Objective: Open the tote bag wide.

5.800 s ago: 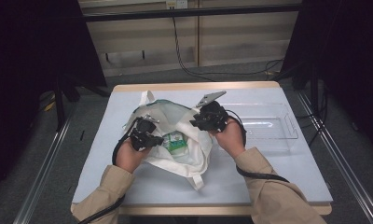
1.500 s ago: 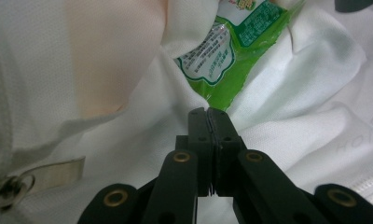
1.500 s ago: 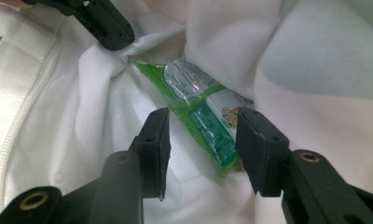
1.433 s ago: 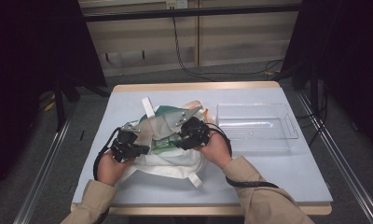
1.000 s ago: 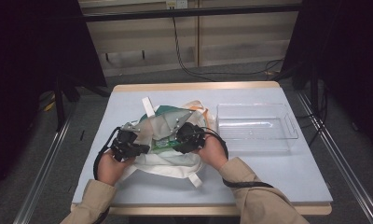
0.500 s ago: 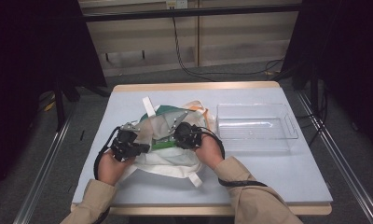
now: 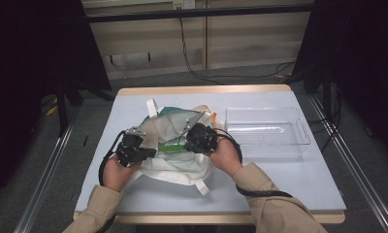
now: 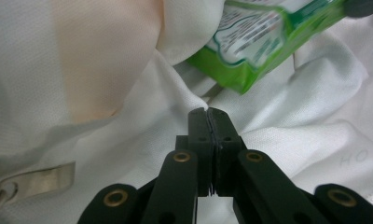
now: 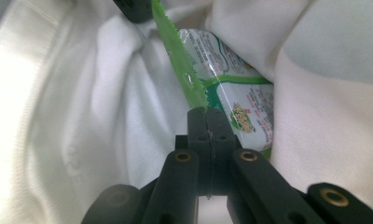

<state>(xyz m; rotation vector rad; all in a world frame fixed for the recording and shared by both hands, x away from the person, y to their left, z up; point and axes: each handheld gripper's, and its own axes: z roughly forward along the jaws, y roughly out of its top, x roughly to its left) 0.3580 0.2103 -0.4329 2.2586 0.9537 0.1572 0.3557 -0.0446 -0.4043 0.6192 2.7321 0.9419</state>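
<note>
Room: a dim space with dark curtains at both sides, pale wall panels at the far end and cables hanging down them.
Table (image 7: 299, 179): pale blue top with a light wooden edge, the person's sleeves coming in from the near side.
Clear bin (image 7: 266, 131): a see-through plastic tray on the right half of the table, just right of the bag, with nothing visible in it.
White bag (image 7: 175, 165): a soft cloth tote lying crumpled left of centre, its mouth gaping between the two grippers, one strap trailing toward the near edge and one toward the far edge.
Green packet (image 9: 231, 102): a glossy green and white pouch inside the bag's mouth, between the two grippers; in the high view it shows as a green strip at the opening.
Left gripper (image 8: 207, 116): jaws pressed together on a fold of the white bag's cloth, at the left side of the opening.
Right gripper (image 9: 206, 116): its jaws have just been closing and now pinch the green packet's crimped, serrated edge, at the right side of the opening.
Packet's lie: tilted, partly covered by white cloth.
</note>
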